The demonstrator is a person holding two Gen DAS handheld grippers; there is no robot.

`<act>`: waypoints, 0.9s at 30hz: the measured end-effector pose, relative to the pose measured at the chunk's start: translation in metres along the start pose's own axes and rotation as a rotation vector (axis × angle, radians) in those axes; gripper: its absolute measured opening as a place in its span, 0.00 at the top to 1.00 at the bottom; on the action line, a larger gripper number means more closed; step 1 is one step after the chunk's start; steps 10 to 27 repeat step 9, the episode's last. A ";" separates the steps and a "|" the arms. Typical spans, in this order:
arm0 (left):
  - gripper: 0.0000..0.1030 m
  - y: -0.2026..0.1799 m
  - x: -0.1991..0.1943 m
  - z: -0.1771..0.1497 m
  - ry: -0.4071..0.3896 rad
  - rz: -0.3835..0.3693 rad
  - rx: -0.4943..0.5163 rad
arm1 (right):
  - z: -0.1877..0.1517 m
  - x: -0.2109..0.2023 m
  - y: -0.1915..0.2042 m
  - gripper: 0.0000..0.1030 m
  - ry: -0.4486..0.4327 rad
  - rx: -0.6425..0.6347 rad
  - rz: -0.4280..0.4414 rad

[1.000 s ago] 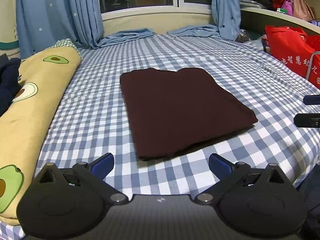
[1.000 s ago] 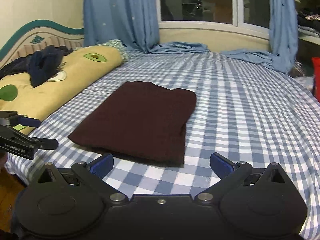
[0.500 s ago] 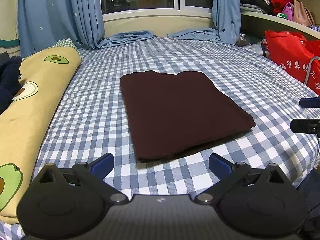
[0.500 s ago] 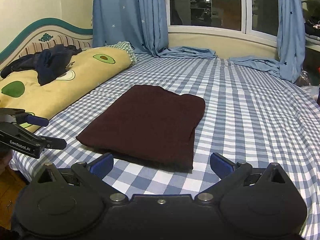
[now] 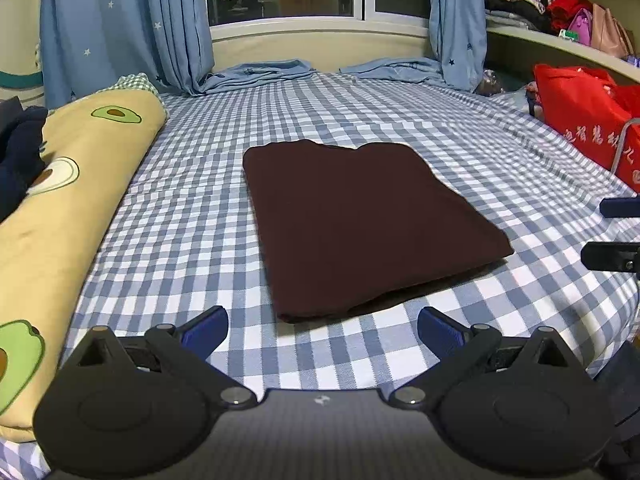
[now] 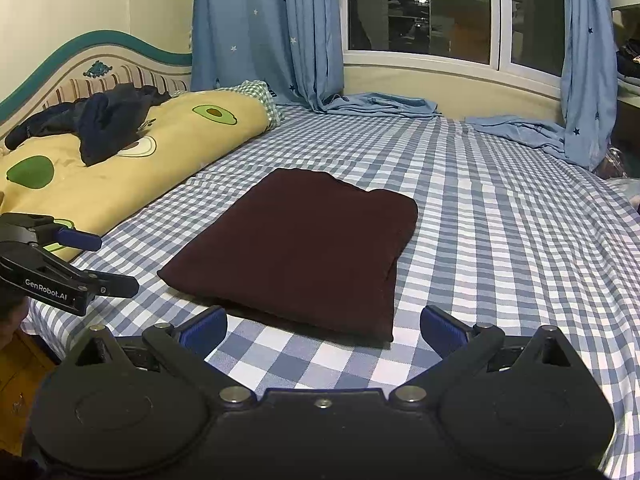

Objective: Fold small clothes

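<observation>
A dark maroon garment (image 5: 360, 220) lies folded into a flat rectangle on the blue checked bed sheet (image 5: 192, 240); it also shows in the right wrist view (image 6: 304, 248). My left gripper (image 5: 322, 326) is open and empty, just short of the garment's near edge. My right gripper (image 6: 323, 326) is open and empty, also just short of the garment's near edge. The left gripper shows from the side in the right wrist view (image 6: 108, 264), and the right gripper's fingers (image 5: 616, 232) show at the right edge of the left wrist view.
A yellow avocado-print quilt roll (image 5: 60, 208) lies along the left of the bed with dark clothes (image 6: 104, 124) on it. A red bag (image 5: 580, 112) stands at the right. Blue curtains (image 6: 264, 32) pool on the sheet by the window.
Both grippers have pulled back and risen a little from the folded garment. The garment has not moved, and both grippers stay open.
</observation>
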State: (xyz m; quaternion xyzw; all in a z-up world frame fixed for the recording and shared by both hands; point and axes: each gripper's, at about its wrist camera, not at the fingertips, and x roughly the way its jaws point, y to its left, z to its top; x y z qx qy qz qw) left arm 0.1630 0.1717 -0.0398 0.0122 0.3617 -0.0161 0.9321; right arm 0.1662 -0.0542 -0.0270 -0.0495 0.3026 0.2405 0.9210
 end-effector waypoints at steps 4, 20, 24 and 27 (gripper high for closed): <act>0.01 0.004 -0.006 -0.003 -0.045 -0.045 -0.037 | 0.000 0.001 0.000 0.01 0.001 0.004 0.000; 0.01 0.004 -0.014 0.000 -0.093 -0.010 -0.027 | -0.002 0.003 0.000 0.01 0.006 0.010 -0.006; 0.01 0.004 -0.014 0.000 -0.093 -0.010 -0.027 | -0.002 0.003 0.000 0.01 0.006 0.010 -0.006; 0.01 0.004 -0.014 0.000 -0.093 -0.010 -0.027 | -0.002 0.003 0.000 0.01 0.006 0.010 -0.006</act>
